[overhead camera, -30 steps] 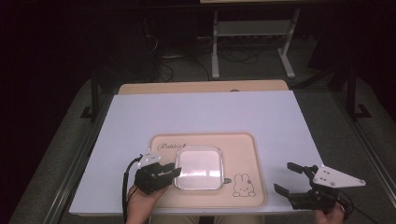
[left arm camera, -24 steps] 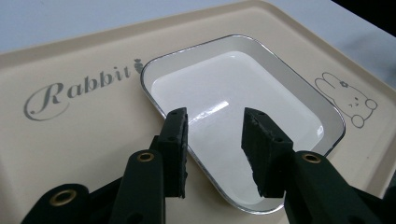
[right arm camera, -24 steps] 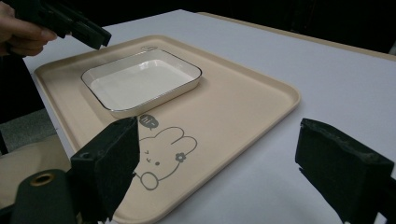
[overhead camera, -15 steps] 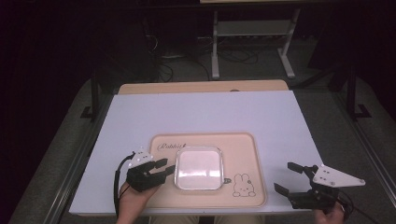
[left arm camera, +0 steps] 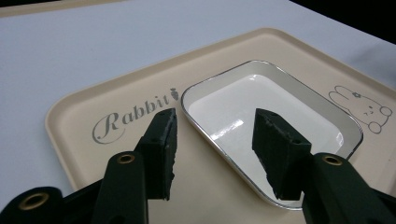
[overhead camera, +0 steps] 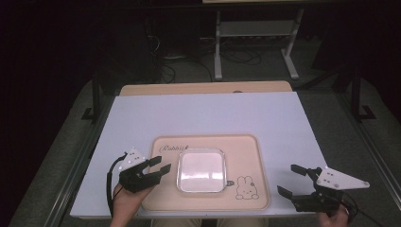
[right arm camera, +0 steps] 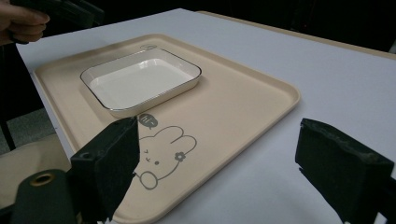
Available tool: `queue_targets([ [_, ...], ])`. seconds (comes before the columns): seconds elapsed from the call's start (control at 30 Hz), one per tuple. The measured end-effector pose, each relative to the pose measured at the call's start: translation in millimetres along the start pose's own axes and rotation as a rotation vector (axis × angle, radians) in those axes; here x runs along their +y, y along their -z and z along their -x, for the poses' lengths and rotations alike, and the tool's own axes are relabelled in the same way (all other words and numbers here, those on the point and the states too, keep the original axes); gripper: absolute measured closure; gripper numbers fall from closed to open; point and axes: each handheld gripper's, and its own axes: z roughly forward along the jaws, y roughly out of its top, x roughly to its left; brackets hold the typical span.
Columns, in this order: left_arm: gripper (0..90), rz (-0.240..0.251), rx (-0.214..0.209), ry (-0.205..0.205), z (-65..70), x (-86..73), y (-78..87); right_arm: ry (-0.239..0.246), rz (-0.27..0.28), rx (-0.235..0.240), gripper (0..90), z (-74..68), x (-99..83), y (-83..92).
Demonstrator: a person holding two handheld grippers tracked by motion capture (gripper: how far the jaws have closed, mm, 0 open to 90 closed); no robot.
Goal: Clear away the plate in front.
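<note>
at lower left the left tongs (overhead camera: pixel 158 167) hung spread beside the white dish (overhead camera: pixel 200 170), which sat in the beige tray (overhead camera: pixel 246 151) on the counter (overhead camera: pixel 203 113). at lower right the right tongs (overhead camera: pixel 291 182) gaped wide off the tray.

dish (overhead camera: pixel 200 170): white, square, dark-rimmed, empty, upright | laid flat on beige rabbit-printed tray (overhead camera: pixel 246 151), left of centre | tray rested on counter (overhead camera: pixel 198 116)
</note>
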Motion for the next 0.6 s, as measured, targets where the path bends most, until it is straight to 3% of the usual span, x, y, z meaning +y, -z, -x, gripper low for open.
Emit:
queue_targets([
  [0.27, 42.6, 0.022, 0.008, -0.010, -7.0, -0.3, 6.5, 0.005, -0.002, 0.003, 13.0, -0.2, 0.3, -0.5],
  [0.6, 35.8, 0.012, 0.026, -0.017, -17.4, -5.2, 12.7, 0.003, -0.004, 0.004, 13.0, 0.1, 0.3, -0.8],
])
